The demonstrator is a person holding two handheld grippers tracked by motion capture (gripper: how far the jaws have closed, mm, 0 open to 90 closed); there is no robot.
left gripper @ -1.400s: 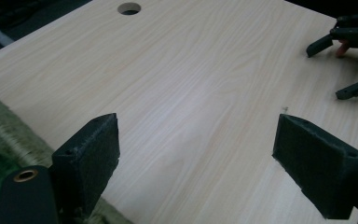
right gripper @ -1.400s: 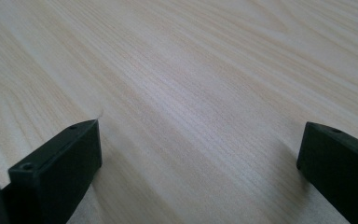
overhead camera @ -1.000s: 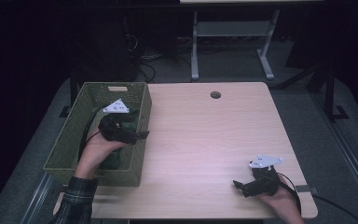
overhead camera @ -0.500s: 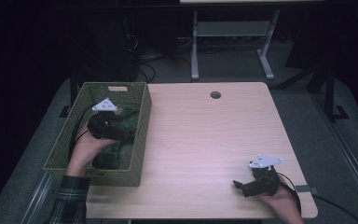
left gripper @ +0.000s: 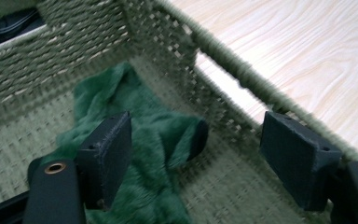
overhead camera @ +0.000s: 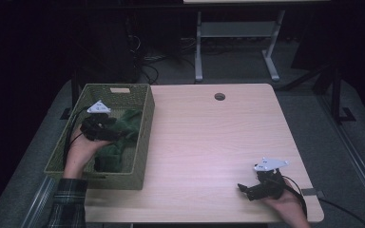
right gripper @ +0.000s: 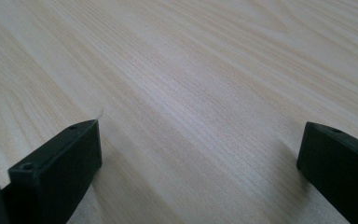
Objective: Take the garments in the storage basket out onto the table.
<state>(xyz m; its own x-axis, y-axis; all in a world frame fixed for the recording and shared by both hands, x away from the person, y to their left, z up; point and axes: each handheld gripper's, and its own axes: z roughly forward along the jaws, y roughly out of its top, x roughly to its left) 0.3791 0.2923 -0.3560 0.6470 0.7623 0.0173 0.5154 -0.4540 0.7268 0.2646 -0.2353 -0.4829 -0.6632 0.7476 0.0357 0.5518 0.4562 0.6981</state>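
Left gripper (overhead camera: 116,134), now deeper in the basket (overhead camera: 145,137), jaws apart and just closing, grips nothing; green cloth (left gripper: 154,140) lies at its 12 o'clock, between them.

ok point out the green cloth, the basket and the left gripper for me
green cloth (left gripper: 156,135), left gripper view, on the furry fold between the jaws
basket (overhead camera: 145,137), high view, on its right wall beside the table top
left gripper (overhead camera: 116,134), high view, midway between its fingertips, above the cloth
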